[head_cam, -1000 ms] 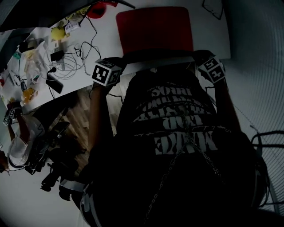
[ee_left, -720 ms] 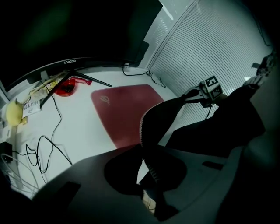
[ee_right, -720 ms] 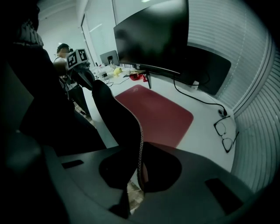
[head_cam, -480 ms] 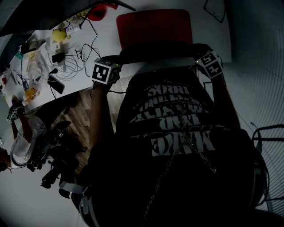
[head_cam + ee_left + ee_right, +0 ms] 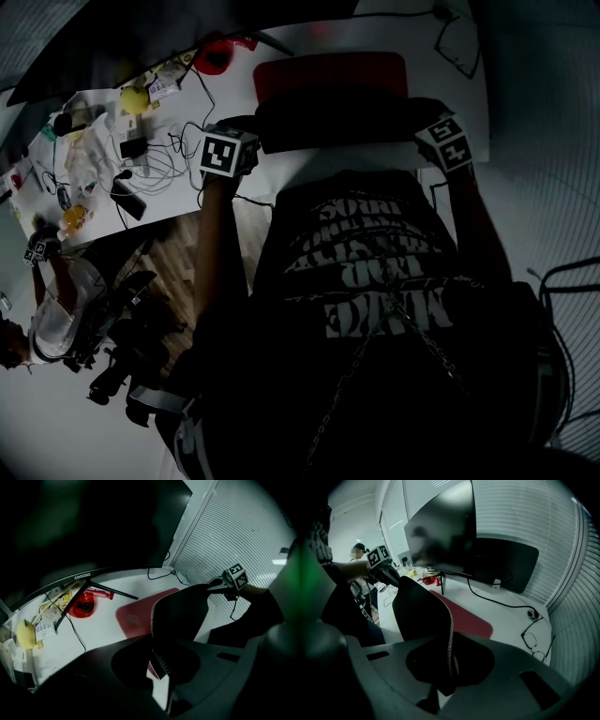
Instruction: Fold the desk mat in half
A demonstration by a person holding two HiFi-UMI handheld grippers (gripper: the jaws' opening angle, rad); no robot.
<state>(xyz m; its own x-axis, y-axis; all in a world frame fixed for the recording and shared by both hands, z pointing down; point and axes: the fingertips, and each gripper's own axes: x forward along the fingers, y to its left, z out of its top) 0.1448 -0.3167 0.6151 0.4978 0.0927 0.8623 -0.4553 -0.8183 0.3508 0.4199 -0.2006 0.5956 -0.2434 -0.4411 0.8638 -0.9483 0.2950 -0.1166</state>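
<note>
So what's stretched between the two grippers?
The mat, black underside showing: left gripper and right gripper each pinch a corner. Head view shows it.

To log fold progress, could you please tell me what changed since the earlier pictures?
The left claw and right claw have carried the near edge of the desk mat farther across the desk, so its black underside covers more of the red top. Both claws stay shut on that edge; the desk clutter is unchanged.

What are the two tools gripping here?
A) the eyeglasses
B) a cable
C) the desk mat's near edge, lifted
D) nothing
C: the left tool and right tool each have jaws shut on the desk mat, whose black underside stands above the red part lying on the desk.
</note>
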